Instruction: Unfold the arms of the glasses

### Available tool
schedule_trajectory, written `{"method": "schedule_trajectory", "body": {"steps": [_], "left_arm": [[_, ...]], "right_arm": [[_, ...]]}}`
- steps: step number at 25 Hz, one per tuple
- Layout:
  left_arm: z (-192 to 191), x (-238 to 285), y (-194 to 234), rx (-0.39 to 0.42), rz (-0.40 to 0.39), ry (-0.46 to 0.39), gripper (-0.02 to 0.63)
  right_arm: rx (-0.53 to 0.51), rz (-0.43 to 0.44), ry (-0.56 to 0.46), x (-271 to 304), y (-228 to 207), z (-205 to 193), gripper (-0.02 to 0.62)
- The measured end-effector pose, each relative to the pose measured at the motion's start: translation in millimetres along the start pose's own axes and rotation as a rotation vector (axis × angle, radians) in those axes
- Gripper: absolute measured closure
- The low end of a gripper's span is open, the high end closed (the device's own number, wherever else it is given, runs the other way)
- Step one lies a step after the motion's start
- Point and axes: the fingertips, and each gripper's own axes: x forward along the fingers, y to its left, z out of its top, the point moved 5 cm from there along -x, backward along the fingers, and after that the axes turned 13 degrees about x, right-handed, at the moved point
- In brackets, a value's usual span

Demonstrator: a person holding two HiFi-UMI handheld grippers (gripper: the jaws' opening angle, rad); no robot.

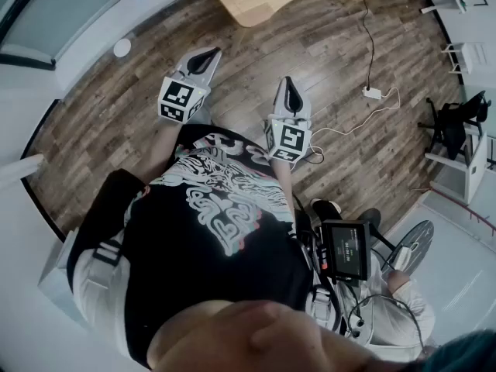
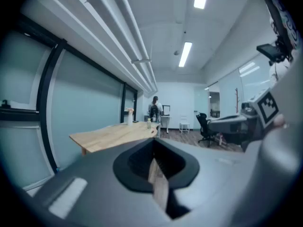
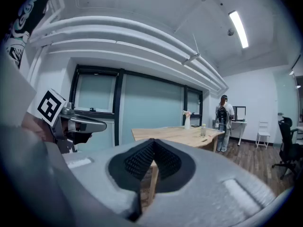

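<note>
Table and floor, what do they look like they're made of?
The table looks like pale wood or wood veneer with a smooth matt finish: an even light tan top with a curved cut edge. The floor looks like dark wood planks or wood-look laminate: staggered board seams and streaky brown grain. The pictures can't settle which.

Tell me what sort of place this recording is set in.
Probably an office or meeting room: a long wooden table, a black swivel chair, glass partition walls and ceiling strip lights, over wood-look flooring.
</note>
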Motion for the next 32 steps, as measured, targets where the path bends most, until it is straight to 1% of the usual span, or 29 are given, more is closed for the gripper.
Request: {"method": "schedule_trajectory", "body": {"steps": [9, 16, 20, 23, 28, 32], "left_arm": [[-4, -2, 2, -0.010, 0.015, 0.008, 0.617], [-6, 3, -5, -0.003, 0.011, 0.021, 0.617], [-11, 3, -15, -0.005, 0.019, 0.039, 0.617], [-15, 5, -24, 0.007, 0.003, 0.053, 0.617], [-22, 21, -20, 0.016, -0.003, 0.086, 0.617], [-23, 53, -6, 0.028, -0.017, 0.097, 0.617]], "right_arm": [[-0.006, 0.002, 0.003, -1, 3, -5, 0.597], [0.035, 0.029, -0.019, -4, -5, -6, 0.597], [0.046, 0.016, -0.022, -15, -15, -9, 0.597], [0.060, 0.002, -0.052, -20, -24, -11, 0.597], [0.055, 0.010, -0.064, -11, -33, -10, 0.597], [0.042, 0.025, -0.074, 12, -44, -8, 0.597]]}}
